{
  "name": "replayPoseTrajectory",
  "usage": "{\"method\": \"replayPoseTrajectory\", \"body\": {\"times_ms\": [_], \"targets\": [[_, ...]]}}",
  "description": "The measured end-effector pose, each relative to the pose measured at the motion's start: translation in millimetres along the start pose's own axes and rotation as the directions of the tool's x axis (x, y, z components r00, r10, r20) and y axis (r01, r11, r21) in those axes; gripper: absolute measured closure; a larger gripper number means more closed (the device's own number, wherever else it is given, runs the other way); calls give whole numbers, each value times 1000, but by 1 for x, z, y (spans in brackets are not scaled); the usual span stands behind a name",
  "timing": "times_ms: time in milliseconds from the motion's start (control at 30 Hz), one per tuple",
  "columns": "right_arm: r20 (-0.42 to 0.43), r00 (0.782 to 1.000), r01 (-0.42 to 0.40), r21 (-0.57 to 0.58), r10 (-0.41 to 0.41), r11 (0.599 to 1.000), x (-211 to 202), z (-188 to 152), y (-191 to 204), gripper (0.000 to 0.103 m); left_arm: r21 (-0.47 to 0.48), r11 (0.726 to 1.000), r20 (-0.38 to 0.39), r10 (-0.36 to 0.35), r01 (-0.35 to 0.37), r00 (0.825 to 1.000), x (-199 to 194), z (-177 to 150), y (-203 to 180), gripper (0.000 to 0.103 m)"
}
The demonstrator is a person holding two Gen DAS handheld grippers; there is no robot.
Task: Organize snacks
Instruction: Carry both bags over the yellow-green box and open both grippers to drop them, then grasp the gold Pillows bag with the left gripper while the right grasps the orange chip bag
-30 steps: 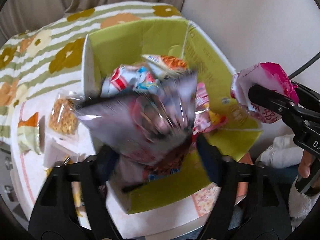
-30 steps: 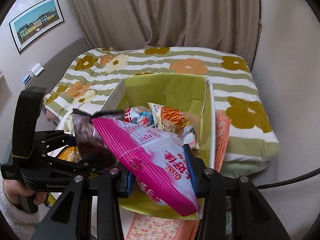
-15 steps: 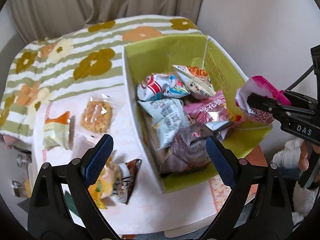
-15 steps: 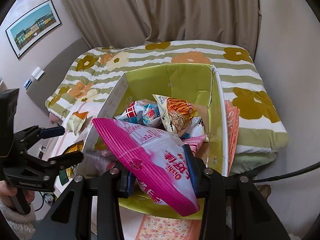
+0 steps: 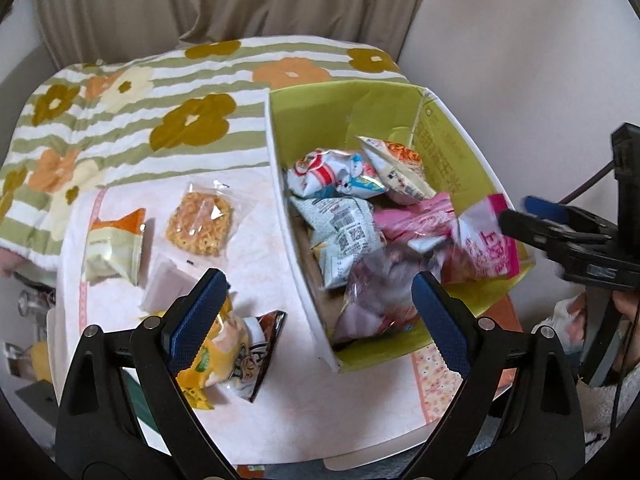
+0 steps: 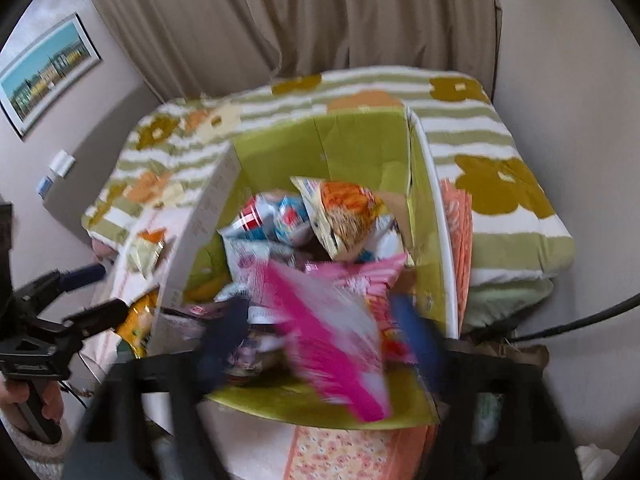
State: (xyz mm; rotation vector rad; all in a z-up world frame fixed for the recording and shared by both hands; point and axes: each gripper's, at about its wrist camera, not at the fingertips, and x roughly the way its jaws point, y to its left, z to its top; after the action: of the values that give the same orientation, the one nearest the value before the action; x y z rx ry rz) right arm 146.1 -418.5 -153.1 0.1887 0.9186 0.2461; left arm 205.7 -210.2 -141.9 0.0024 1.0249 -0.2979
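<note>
A green cardboard box (image 5: pixel 448 152) on the table holds several snack bags. My left gripper (image 5: pixel 316 312) is open and empty above the box's near-left wall. My right gripper (image 6: pixel 324 332) has its fingers spread wide, and the pink snack bag (image 6: pixel 332 336) between them is blurred over the box (image 6: pixel 360 148). In the left wrist view the pink bag (image 5: pixel 486 244) sits at the box's right rim, just off the right gripper's fingertips (image 5: pixel 520 224). A purple bag (image 5: pixel 380 296) lies in the box's near corner.
On the table (image 5: pixel 256 248) left of the box lie a clear noodle snack pack (image 5: pixel 200 224), a green-and-orange bag (image 5: pixel 114 248), a pale packet (image 5: pixel 168 292) and yellow and dark bags (image 5: pixel 232 352). A flowered blanket (image 5: pixel 120 120) covers the bed behind. A wall stands to the right.
My left gripper let the purple bag fall into the box, opened and pulled back. My right gripper has spread open and the pink bag is dropping toward the box.
</note>
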Motion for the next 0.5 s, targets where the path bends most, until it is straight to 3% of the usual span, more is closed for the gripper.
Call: {"method": "replayPoseTrajectory", "body": {"times_ms": [100, 500], "targets": [[40, 999, -12, -19, 13, 1000, -7, -3, 0, 0, -31, 999, -9, 3, -3, 1000, 0, -8, 6, 10], [13, 998, -58, -112, 59, 992, -13, -7, 22, 0, -131, 989, -18, 72, -74, 997, -25, -45, 39, 10]]}}
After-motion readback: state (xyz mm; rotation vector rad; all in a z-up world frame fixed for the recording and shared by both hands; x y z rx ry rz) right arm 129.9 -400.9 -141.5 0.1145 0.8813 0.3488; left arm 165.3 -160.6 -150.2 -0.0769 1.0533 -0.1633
